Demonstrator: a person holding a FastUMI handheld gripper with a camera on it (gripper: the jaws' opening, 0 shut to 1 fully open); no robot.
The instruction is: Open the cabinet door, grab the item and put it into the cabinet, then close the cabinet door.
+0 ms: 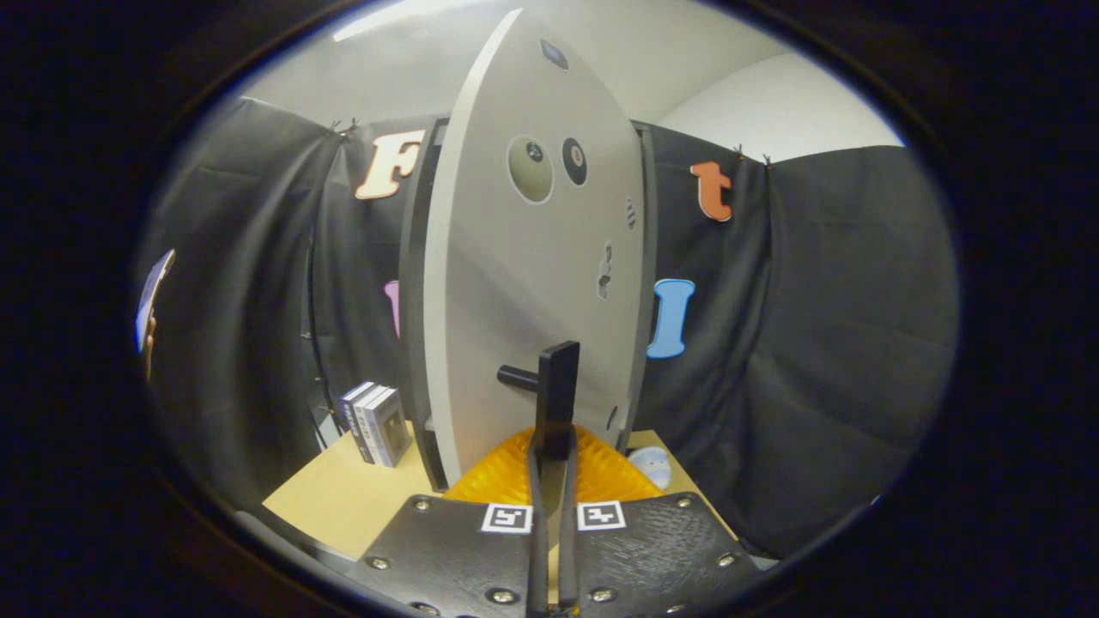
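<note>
Between the fingertips, nothing: the tongs [558, 403] are pressed together, narrow black fingers [559, 390] side by side, tips against or just behind the door's black peg handle [518, 376]; whether they hook it, cannot tell. Cabinet door [532, 257] is swung open, edge-on toward the camera; a grey, stiff, flat panel, likely light on its hinges. Best taken at the peg: rigid, round, possibly slick, so pinch it square. Orange ribbed mat [601, 472] lies on the bench under the fingers. Small pale rounded item [650, 465] sits just right of the mat near the bench's right edge; looks light, smooth. Boxes [378, 425] stand toward the bench's left edge, beside the cabinet.
</note>
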